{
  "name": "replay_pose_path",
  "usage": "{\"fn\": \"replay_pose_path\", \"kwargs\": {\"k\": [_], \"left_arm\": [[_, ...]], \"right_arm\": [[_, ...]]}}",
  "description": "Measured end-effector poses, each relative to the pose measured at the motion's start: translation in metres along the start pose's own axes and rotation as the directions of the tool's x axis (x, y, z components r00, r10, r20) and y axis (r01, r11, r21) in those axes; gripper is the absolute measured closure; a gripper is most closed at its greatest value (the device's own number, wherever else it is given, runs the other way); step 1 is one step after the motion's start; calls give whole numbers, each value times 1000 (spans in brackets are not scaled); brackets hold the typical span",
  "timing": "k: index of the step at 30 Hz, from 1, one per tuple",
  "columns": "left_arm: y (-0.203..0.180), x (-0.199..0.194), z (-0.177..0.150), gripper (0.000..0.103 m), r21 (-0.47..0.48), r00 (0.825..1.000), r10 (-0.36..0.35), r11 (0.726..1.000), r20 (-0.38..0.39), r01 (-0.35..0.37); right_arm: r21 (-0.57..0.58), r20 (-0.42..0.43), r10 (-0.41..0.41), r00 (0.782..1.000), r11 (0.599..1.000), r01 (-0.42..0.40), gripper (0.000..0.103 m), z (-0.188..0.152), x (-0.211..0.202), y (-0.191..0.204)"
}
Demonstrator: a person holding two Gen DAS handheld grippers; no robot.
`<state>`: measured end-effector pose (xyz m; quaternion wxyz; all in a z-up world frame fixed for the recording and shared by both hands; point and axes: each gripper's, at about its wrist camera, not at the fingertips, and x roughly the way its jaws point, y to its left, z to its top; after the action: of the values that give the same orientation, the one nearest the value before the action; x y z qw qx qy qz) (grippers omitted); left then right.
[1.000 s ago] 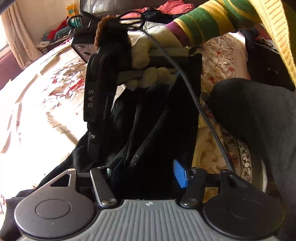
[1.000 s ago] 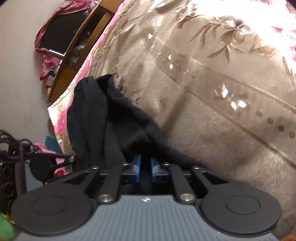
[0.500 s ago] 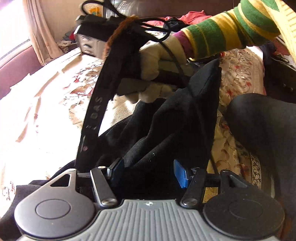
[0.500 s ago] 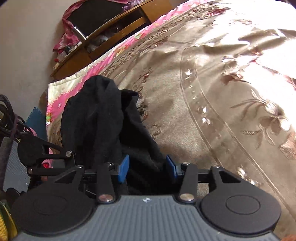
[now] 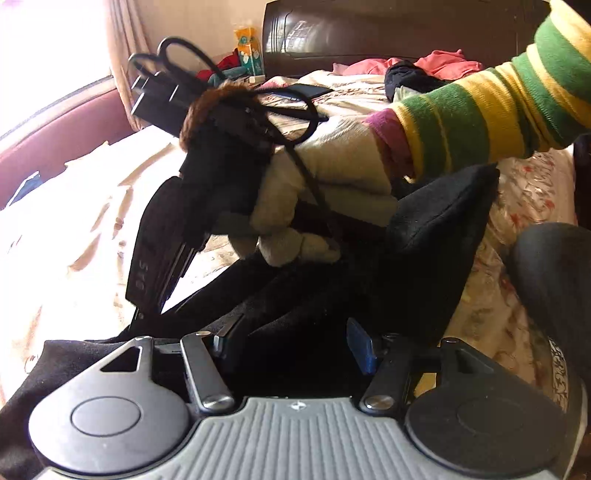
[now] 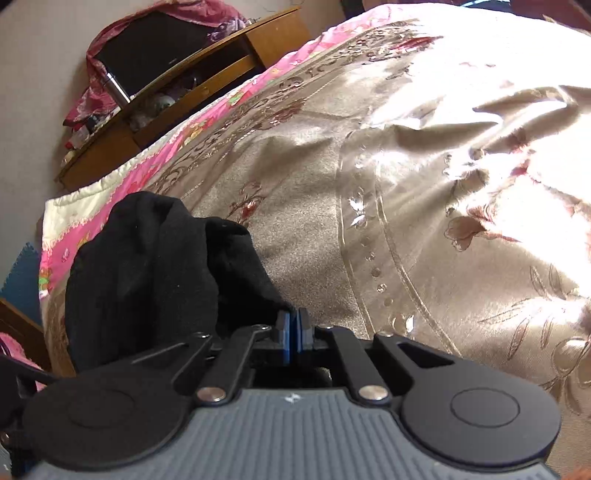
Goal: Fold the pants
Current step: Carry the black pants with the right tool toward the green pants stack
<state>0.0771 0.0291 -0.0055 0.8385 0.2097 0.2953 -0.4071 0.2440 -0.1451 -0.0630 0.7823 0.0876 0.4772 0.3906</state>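
On a bed spread with a gold floral bedcover (image 6: 424,192), sunlit over much of its width, a dark headboard (image 5: 388,33) stands at the far end with loose clothing heaped before it. A wooden shelf unit (image 6: 192,85) beside the bed holds a dark box and small clutter that cannot be made out. The black pants (image 5: 369,288) lie bunched at the near edge of the bed. The left gripper (image 5: 291,343) stands moderately wide with pants fabric filling the gap between its blue pads; whether the pads press it cannot be told. The right gripper (image 6: 294,332) is closing, its pads nearly together, with black cloth (image 6: 147,266) reaching their tips. A gloved hand (image 5: 325,192) in a striped sleeve carries the right gripper's body above the pants.
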Motion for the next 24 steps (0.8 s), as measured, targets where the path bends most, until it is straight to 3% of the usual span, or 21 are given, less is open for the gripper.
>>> {"fn": "replay_pose_path", "kwargs": {"k": [4,6,9,14,17,21,22,23,24], "left_arm": [[7,-7,4,32,-17,999,17,1000,39,-16],[10,-8,6,32,-28,998,27,999,54,-26],[13,0,11,31,-9,996,55,998,69,-55],[13,15,31,31,36,994,88,995,63,-90],[4,6,36,30,39,998,36,999,52,-38],[-22,8,41,28,70,1000,-17,997,3,17],[-29,12,45,28,81,1000,-28,996,-3,29],[-35,14,49,28,93,999,-51,994,-6,51],[-41,18,54,28,106,997,-78,991,-2,78]], "right_arm": [[5,158,-121,980,993,122,87,3,-78,-11],[61,171,-177,969,984,168,87,-6,-115,-23],[137,173,-319,932,945,298,87,-36,-157,-33],[243,175,-435,883,888,389,86,-104,-211,-29],[192,159,-483,861,871,453,72,-137,-228,-14],[52,102,-510,854,860,507,72,-148,-223,-11],[34,80,-545,834,838,545,72,-147,-218,-14],[43,61,-553,831,833,551,69,-146,-214,-21],[68,45,-519,854,854,516,71,-145,-209,-32]]}}
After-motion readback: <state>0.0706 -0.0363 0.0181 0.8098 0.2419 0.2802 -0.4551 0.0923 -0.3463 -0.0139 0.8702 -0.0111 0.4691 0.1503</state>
